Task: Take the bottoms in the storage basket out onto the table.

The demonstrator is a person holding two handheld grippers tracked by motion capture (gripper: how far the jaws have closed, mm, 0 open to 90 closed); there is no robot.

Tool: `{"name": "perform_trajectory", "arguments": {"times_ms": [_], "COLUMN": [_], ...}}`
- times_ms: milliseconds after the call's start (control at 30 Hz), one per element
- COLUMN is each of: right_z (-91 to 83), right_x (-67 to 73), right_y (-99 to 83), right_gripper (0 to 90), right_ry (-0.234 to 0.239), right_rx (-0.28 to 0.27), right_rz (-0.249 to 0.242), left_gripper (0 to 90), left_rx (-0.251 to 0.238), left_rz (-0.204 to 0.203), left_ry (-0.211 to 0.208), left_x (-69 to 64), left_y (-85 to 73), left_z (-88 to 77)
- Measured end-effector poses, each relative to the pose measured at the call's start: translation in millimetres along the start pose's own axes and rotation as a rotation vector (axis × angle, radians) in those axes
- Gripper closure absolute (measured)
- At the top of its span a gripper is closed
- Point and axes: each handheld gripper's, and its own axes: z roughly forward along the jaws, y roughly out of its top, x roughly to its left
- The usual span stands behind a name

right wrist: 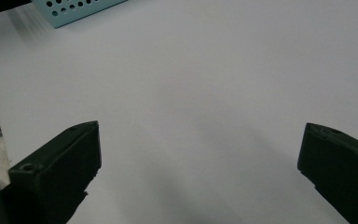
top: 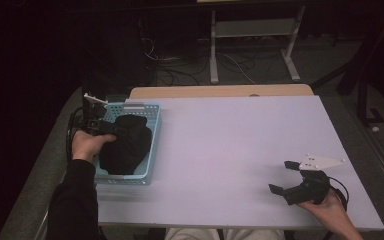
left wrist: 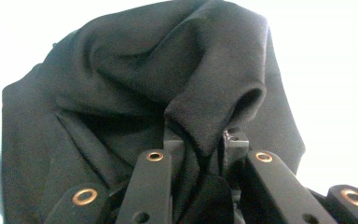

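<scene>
A black cloth (top: 126, 145) lies bunched in a light blue perforated basket (top: 151, 145) at the table's left side. My left gripper (top: 111, 128) reaches into the basket from the left and is shut on a fold of that black cloth (left wrist: 205, 116), which drapes over the jaws in the left gripper view. My right gripper (top: 284, 176) rests near the table's front right corner, held by a hand, jaws wide apart over bare white table (right wrist: 200, 93) with nothing between them.
The white table (top: 230, 140) stretches between basket and right gripper. A corner of the blue basket (right wrist: 70, 8) shows far off in the right gripper view. Beyond the far edge stand a wooden board (top: 220, 91), metal frame legs (top: 213, 45) and cables on the floor.
</scene>
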Motion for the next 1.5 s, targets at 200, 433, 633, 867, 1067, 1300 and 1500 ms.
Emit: {"name": "perform_trajectory", "arguments": {"times_ms": [200,433,633,867,1067,1300,1500], "right_z": [0.0,-0.3,-0.7,-1.0,-1.4,-2.5,-3.1], "right_x": [0.0,-0.3,-0.7,-0.5,-0.5,-0.5,-0.4], "right_y": [0.0,0.0,0.1,0.1,0.3,0.8,1.2], "right_gripper": [0.0,0.0,0.0,0.0,0.0,0.0,0.0], "right_ry": [0.000,-0.001,-0.002,-0.002,-0.003,-0.004,-0.005], "right_rx": [-0.001,-0.003,-0.006,-0.007,-0.010,-0.019,-0.022], "right_rz": [0.001,0.003,0.003,0.004,0.005,0.005,0.004], "left_gripper": [78.3,78.3,78.3,78.3,78.2,78.2,78.2], "left_rx": [-0.027,-0.046,-0.067,-0.078,-0.098,-0.110,-0.125], "left_rz": [0.003,0.015,0.031,0.071,0.084,0.102,0.115], "left_ry": [-0.006,-0.005,-0.005,-0.018,-0.019,-0.012,-0.001], "left_x": [-7.7,-15.3,-24.5,-37.2,-47.5,-59.0,-67.5], "left_y": [9.4,18.1,27.1,37.6,44.9,51.4,55.7], "left_z": [-23.1,-44.4,-62.4,-80.3,-90.6,-103.0,-118.7]}}
